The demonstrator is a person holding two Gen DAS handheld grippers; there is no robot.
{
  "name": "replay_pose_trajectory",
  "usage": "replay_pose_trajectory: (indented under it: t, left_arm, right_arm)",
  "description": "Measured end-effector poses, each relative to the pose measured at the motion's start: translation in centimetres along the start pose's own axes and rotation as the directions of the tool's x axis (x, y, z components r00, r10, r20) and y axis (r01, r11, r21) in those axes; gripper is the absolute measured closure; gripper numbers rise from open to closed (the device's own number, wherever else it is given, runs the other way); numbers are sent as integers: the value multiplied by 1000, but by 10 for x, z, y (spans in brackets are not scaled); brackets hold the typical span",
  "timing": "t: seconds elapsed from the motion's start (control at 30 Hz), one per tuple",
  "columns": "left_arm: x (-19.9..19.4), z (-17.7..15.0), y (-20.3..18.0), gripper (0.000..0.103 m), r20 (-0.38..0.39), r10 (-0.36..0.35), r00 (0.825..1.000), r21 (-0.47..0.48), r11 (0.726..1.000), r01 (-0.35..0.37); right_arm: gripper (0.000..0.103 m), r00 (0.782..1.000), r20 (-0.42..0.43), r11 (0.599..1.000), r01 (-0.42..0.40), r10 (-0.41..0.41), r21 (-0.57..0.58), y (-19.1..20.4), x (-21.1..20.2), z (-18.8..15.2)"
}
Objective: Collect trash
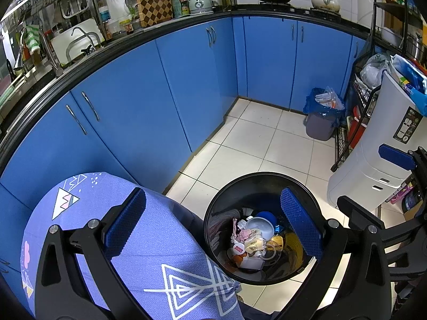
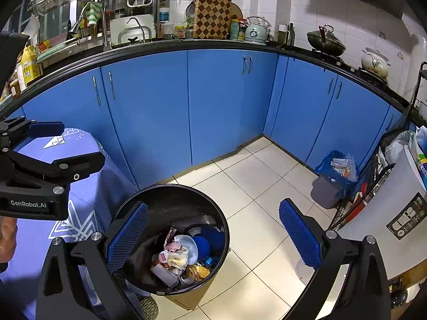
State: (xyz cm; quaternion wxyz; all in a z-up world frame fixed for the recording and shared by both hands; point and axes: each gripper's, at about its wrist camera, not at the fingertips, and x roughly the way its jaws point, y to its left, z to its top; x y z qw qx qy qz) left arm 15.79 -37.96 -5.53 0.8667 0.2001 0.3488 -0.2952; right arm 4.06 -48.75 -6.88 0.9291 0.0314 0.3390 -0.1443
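Note:
A round black trash bin (image 1: 226, 200) (image 2: 170, 194) stands on the tiled floor, holding a heap of trash (image 1: 253, 240) (image 2: 181, 256): wrappers, a white bowl, a blue lid, cartons. My left gripper (image 1: 213, 224) hangs open above the bin's left rim, nothing between its blue pads. My right gripper (image 2: 213, 234) is open too, held over the bin's right side and bare floor, empty. The left gripper's body (image 2: 40, 168) shows at the left of the right wrist view, the right gripper's pad (image 1: 395, 157) at the right of the left wrist view.
A table with a purple patterned cloth (image 1: 120, 240) (image 2: 88, 186) stands left of the bin. Blue cabinets (image 1: 160, 93) line the walls. A grey bin with a blue bag (image 1: 321, 117) (image 2: 333, 181), a wire rack (image 1: 357, 106) and a white appliance (image 1: 379, 160) fill the right side.

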Motion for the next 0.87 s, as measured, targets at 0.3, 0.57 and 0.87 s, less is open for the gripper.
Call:
replay_pose_trajectory:
  t: [0.3, 0.57, 0.87]
  left_arm:
    - [1, -1, -1, 3, -9, -27, 1000, 12, 1000, 27]
    - [1, -3, -1, 3, -8, -17, 1000, 26, 1000, 17]
    - [-1, -2, -1, 3, -14, -13, 1000, 30, 999, 13]
  right_arm:
    - [7, 1000, -1, 1000, 0, 0, -1, 0, 0, 0]
    - [7, 1000, -4, 1000, -1, 1, -2, -1, 0, 0]
    - [7, 1000, -3, 1000, -4, 4, -8, -4, 0, -1]
